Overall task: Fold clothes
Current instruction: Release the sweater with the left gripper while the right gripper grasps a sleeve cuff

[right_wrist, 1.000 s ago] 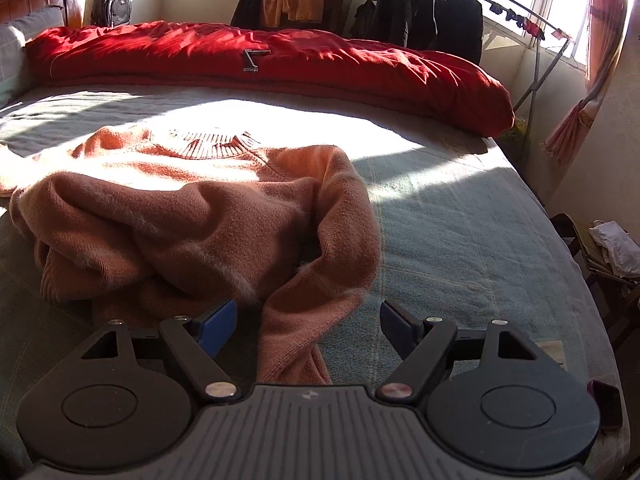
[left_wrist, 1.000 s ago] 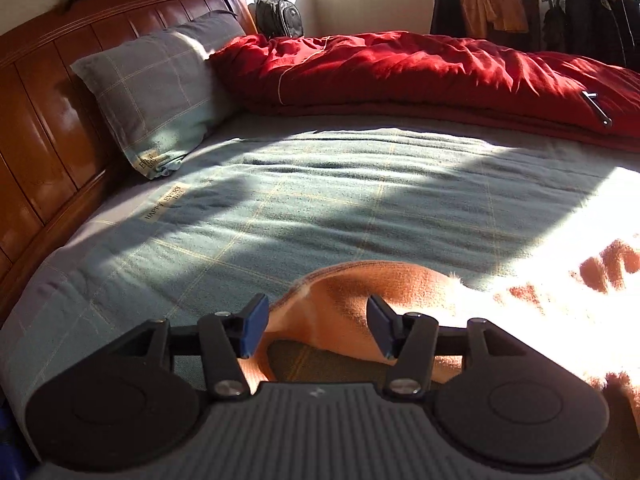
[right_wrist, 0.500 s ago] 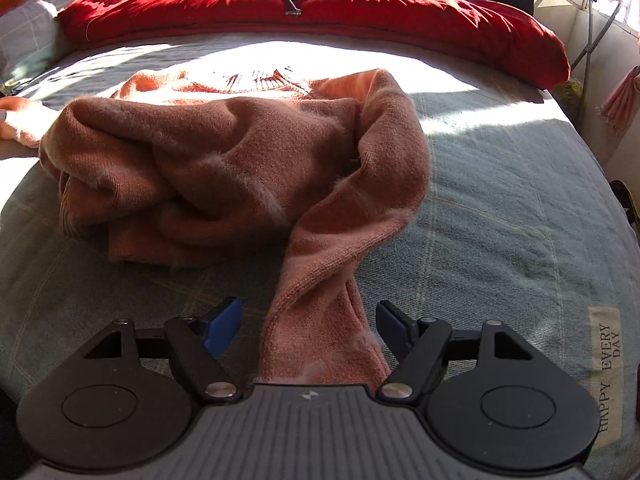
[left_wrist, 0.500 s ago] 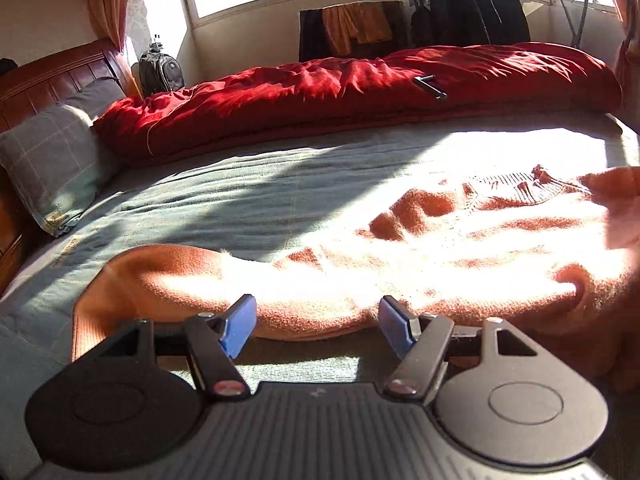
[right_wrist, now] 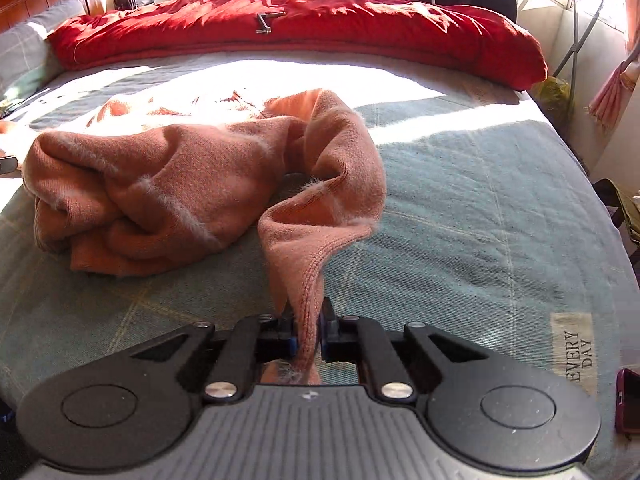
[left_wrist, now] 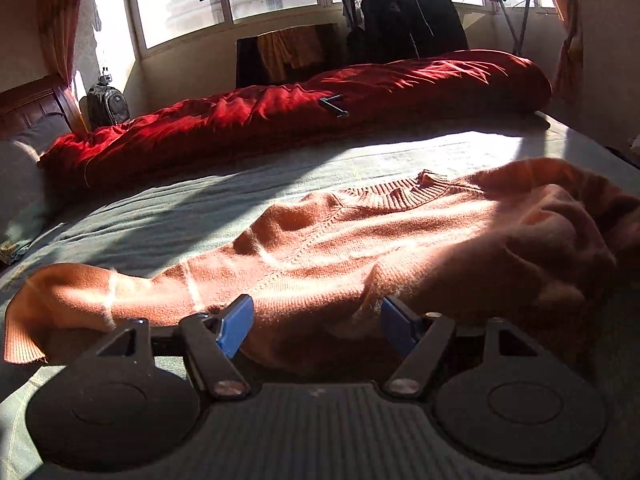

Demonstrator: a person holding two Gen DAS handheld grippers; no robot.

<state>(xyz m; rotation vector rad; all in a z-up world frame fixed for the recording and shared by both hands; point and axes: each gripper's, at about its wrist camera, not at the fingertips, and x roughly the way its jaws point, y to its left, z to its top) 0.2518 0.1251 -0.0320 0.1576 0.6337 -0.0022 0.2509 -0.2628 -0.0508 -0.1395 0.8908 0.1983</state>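
Observation:
An orange knit sweater [left_wrist: 360, 240] lies rumpled on the grey-green bed sheet [left_wrist: 200, 208], with one sleeve stretched out to the left. In the left wrist view my left gripper [left_wrist: 316, 316] sits low over the sweater's near edge. Its jaws are opening, fabric lies between the blue pads [left_wrist: 236, 324], and they do not press on it. In the right wrist view my right gripper [right_wrist: 308, 328] is shut on the cuff end of the sweater's other sleeve [right_wrist: 340, 168]. That sleeve runs up from the jaws to the bunched body [right_wrist: 140, 184].
A red duvet [left_wrist: 320, 108] is rolled along the far side of the bed. A pillow [left_wrist: 20, 184] and the wooden headboard [left_wrist: 32, 100] are at the left, with a backpack [left_wrist: 107, 105] beyond. A clothes rack [left_wrist: 408, 20] stands by the window. A phone [right_wrist: 628, 400] lies at the bed's right edge.
My right gripper has closed on the sleeve end that lay between its open jaws. My left gripper has swung right from the sleeve tip to the sweater's body, jaws wider.

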